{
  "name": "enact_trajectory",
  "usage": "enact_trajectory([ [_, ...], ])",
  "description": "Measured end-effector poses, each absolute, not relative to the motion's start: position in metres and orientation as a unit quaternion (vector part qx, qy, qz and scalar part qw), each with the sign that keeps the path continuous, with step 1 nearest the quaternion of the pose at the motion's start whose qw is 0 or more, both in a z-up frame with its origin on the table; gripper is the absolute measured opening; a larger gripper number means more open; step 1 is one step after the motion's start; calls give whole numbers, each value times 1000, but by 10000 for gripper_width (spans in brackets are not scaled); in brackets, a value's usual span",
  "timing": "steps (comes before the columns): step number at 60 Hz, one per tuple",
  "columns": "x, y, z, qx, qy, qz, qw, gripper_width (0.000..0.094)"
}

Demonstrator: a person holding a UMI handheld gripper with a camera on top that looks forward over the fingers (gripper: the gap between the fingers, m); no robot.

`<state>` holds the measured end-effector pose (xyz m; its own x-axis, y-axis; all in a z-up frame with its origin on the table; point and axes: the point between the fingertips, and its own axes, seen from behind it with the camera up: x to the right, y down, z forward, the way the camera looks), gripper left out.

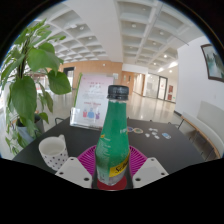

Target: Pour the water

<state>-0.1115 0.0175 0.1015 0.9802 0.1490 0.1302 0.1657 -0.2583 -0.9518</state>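
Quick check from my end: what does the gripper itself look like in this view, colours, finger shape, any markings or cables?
The gripper shows two pale grey-white fingers with angular, faceted ends. Each carries a magenta pad on its inner face, with a dotted or gridded texture. No cables, printed markings or sleeve are visible here.

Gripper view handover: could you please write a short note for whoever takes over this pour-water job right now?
Gripper: shut on the green bottle, which is upright, with its dark cap still on.
White paper cup: on the dark table, to the left of the fingers, apart from the bottle.
Done: bottle grasped.
Left: the cap probably needs removing, then bring the bottle over the cup and tip it to pour.
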Motion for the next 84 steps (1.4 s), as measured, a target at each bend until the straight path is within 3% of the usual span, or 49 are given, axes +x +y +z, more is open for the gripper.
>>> enact_trajectory([
  [6,-79,10,71,-806,-108,-5,582,416],
  [15,-104,13,69,-788,-97,-10,608,414],
  [23,-101,11,65,-801,-90,-15,592,606],
  [27,-102,5,62,-809,-94,-13,580,882],
  [30,-102,-7,67,-812,-94,-12,576,843],
  [55,-77,-165,116,-815,-68,-65,571,858],
  [70,-90,-247,110,-819,-80,-67,565,849],
  [84,-92,-268,106,-823,-56,-53,563,853],
])
